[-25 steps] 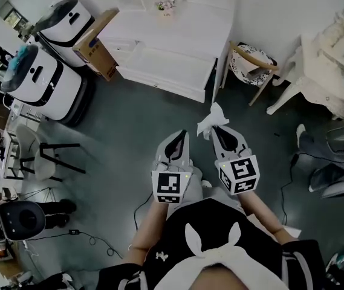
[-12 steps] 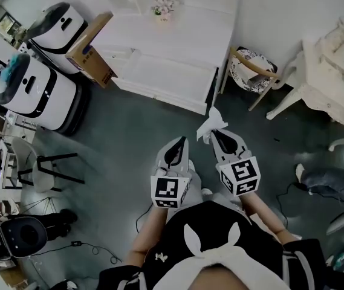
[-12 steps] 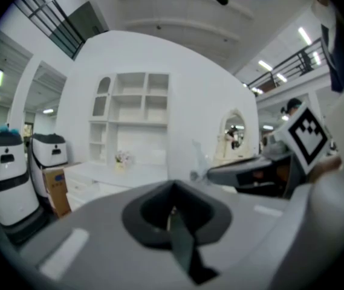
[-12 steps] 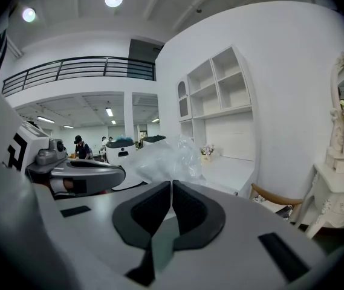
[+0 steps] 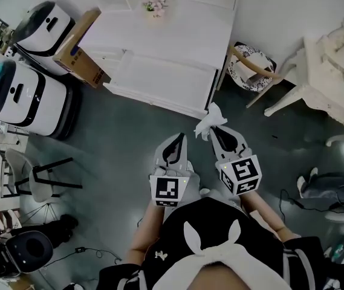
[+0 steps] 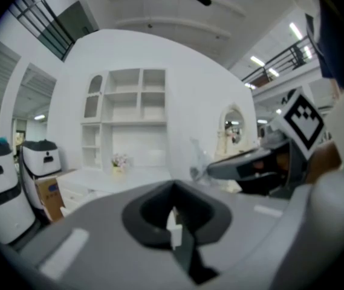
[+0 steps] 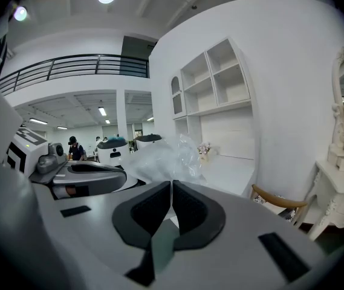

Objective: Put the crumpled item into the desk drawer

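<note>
Transport step, by our reading: we are holding crumpled item (image 5: 211,117) pinched in closed right gripper (image 5: 213,130), above floor, just short of white counter (image 5: 172,35). Left gripper (image 5: 180,136) is hanging alongside, jaws together, empty. Next we are needing drawer (image 5: 159,82) reached, open, item released inside.

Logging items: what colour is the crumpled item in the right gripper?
The crumpled item is translucent white; head view shows it best.
</note>
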